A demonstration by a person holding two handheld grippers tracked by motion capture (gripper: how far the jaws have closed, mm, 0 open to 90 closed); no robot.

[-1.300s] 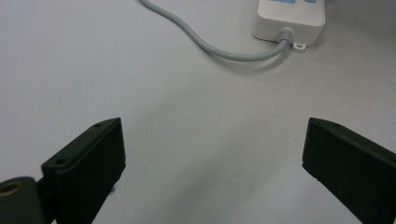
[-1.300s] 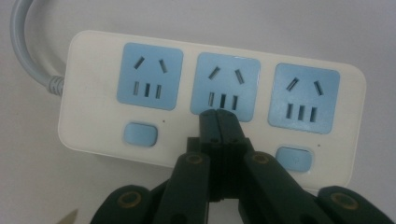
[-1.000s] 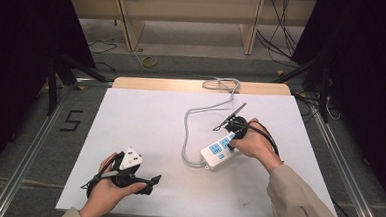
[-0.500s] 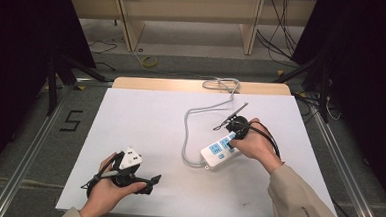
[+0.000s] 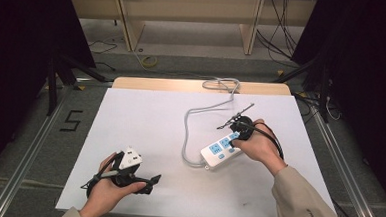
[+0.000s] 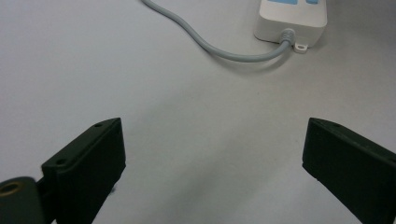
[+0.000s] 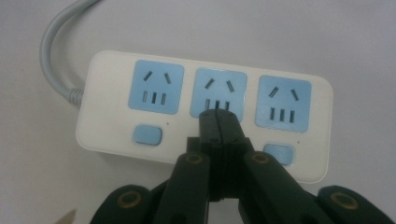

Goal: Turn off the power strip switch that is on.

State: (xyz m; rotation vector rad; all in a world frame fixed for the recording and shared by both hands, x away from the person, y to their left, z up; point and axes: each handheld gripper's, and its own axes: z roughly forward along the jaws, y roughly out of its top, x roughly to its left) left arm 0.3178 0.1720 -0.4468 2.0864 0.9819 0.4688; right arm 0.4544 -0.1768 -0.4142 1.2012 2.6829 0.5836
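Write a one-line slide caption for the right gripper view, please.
Shut black tongs poised over the middle blue socket of a white three-outlet plastic power strip on a white table.

White power strip (image 7: pixel 205 74) with blue sockets (image 7: pixel 157 87), grey cable (image 5: pixel 192 123)

High view looks down from above; both gripper views sit close, sharing the power strip (image 5: pixel 222 149) with it.

- The power strip (image 5: pixel 222 150) lay on the table (image 5: pixel 145 121), right of centre
- Its cable (image 5: pixel 192 126) ran leftward, then back to the far edge
- The right gripper (image 5: pixel 239 129) sat on the strip; the left gripper (image 5: pixel 149 181) lay near the front-left edge
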